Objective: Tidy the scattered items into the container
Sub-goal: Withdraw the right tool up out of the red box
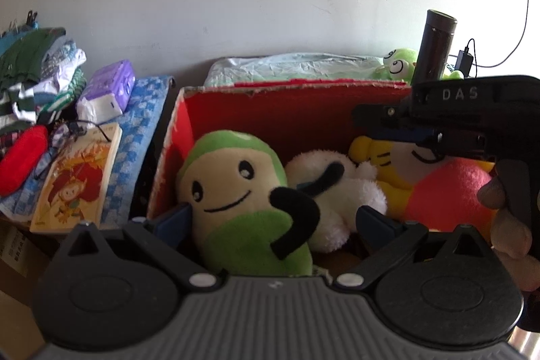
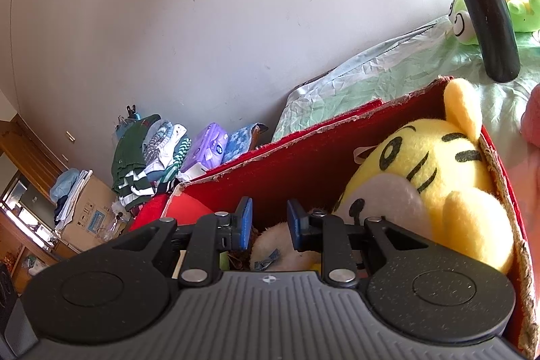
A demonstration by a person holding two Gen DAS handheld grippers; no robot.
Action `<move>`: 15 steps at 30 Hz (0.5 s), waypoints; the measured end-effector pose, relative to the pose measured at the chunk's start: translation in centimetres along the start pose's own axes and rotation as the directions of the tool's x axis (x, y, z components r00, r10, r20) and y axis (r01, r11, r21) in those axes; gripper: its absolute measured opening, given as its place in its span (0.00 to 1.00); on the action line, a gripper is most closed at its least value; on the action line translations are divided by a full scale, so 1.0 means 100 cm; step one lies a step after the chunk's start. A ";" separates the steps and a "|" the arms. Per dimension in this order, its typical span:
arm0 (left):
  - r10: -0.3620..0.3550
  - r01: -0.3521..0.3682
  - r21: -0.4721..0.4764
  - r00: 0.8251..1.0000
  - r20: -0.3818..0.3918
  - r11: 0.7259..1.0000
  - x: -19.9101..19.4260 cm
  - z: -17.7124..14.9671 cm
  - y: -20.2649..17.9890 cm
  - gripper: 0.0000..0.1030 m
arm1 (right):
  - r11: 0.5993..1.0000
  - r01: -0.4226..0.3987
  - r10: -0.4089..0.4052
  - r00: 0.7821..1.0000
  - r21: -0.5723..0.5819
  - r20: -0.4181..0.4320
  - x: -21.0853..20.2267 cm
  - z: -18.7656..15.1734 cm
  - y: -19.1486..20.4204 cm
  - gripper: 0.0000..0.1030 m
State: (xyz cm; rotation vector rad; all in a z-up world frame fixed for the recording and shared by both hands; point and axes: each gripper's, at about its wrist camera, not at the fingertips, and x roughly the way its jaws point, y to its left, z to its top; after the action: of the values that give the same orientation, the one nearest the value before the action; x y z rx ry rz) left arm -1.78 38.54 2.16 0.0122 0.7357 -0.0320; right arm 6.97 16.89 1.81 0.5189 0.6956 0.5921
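Item one, the container: a red cardboard box (image 1: pixel 303 110) with a ragged top edge, sitting open in front of the wall. We count three soft toys already inside it. At its left end lies a green-and-cream plush (image 1: pixel 236 191) with a smiling face and a black arm, on its back and leaning toward the left wall. In the middle is a white fluffy plush (image 1: pixel 334 191), wedged between its neighbours. At the right end is a yellow striped plush (image 2: pixel 428 177), its ear rising just above the rim, pressed into the corner.

Item two, the left gripper (image 1: pixel 273 218): its jaws stand wide apart on either side of the green-and-cream plush, and the blue pads do not appear to press on it. We judge this toy has been released into the box, which would explain the spread jaws.

Item three, the right gripper (image 2: pixel 270 221): jaws drawn nearly together with a narrow gap and nothing visible between them, poised over the box interior above the white plush. A hand (image 1: pixel 506 218) holds its handle at the right edge of the left view.

Item four, things still outside: a small green frog plush (image 1: pixel 398 63) and a dark flask (image 1: pixel 433 46) on a pale green sheet (image 2: pixel 371 80) behind the box; to the left, a picture book (image 1: pixel 77 174), a purple tissue pack (image 1: pixel 111 83) and a pile of clothes (image 1: pixel 37 66). We judge the frog the likeliest remaining candidate.
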 end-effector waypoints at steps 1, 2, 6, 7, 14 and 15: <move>0.008 -0.008 0.008 1.000 0.000 1.000 0.000 -0.001 -0.002 0.99 | 1.000 0.000 0.000 1.000 0.000 0.001 0.000 0.000 0.000 0.24; 0.013 -0.013 0.013 1.000 0.000 1.000 0.000 -0.002 -0.003 0.99 | 1.000 0.000 0.000 1.000 0.001 0.002 0.000 0.000 0.000 0.24; 0.028 -0.028 0.024 1.000 -0.001 0.999 0.001 -0.004 -0.005 0.99 | 1.000 0.000 0.000 1.000 -0.003 0.014 -0.002 -0.001 0.001 0.24; 0.030 -0.030 0.023 1.000 -0.002 0.999 0.001 -0.004 -0.005 0.99 | 1.000 -0.001 0.001 1.000 -0.004 0.017 -0.003 -0.001 0.002 0.24; 0.064 -0.065 -0.034 0.997 -0.047 0.997 0.000 0.001 -0.007 0.99 | 1.000 0.008 -0.008 1.000 -0.030 -0.001 -0.001 0.001 0.006 0.26; 0.066 -0.069 -0.057 0.996 -0.059 0.996 -0.001 0.002 -0.006 0.99 | 0.999 0.016 -0.016 1.000 -0.036 -0.010 -0.001 0.002 0.007 0.26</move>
State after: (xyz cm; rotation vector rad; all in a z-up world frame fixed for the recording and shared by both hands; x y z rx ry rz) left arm -1.71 37.92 2.41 -0.0181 0.7932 0.0545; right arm 6.82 17.31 2.37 0.4770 0.6972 0.5919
